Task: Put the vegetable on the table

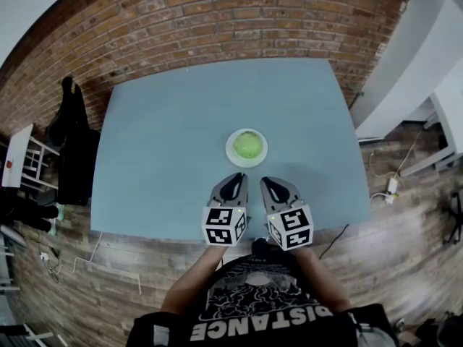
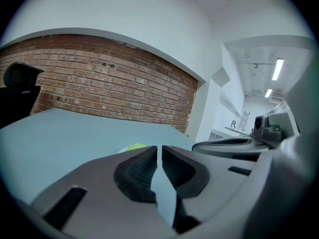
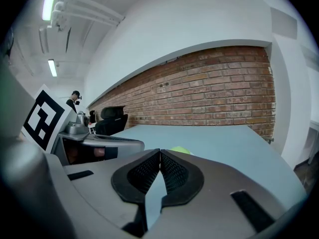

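In the head view the vegetable (image 1: 247, 144) – a round green one – lies on a white plate (image 1: 231, 152) near the middle of the blue surface (image 1: 159, 143), a little toward the near edge. The left gripper (image 1: 234, 179) and the right gripper (image 1: 272, 182) hover side by side over the near edge, just short of the plate, so the task looks not yet begun: the grasp, the lift and the placing on the surface are all left to do. A brick wall (image 1: 217, 20) runs behind the far edge and the floor is wooden. In the left gripper view the fingers (image 2: 137, 171) are closed to a thin slit with nothing between them, and the vegetable shows just beyond. In the right gripper view the tips touch – closed and empty.
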`<state>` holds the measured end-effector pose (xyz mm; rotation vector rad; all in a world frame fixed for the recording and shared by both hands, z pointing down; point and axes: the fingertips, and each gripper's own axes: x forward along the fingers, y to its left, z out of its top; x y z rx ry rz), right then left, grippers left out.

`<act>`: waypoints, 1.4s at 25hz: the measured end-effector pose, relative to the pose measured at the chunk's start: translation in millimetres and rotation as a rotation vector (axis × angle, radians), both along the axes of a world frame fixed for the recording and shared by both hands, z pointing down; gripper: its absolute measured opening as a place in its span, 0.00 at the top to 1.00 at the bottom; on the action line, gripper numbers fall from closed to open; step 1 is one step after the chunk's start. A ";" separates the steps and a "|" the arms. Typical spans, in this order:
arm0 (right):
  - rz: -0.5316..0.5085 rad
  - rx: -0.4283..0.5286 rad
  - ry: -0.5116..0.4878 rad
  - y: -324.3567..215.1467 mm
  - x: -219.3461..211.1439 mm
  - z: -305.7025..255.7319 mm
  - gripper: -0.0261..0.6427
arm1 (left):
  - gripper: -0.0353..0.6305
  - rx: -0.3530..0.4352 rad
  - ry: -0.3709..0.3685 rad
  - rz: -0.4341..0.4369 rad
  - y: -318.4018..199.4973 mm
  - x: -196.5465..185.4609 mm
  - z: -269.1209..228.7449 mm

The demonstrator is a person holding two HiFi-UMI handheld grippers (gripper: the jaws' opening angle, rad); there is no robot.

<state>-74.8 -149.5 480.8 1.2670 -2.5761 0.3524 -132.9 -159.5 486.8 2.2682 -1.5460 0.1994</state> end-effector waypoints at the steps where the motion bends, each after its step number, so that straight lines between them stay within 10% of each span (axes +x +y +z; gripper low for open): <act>1: -0.001 0.003 0.001 1.9 -0.7 -1.8 0.95 | 0.91 0.004 0.002 -0.002 3.0 0.1 -1.7; 35: -0.009 0.020 -0.037 67.2 -21.2 -25.0 0.95 | 0.94 -0.006 0.011 0.065 75.1 8.7 -21.1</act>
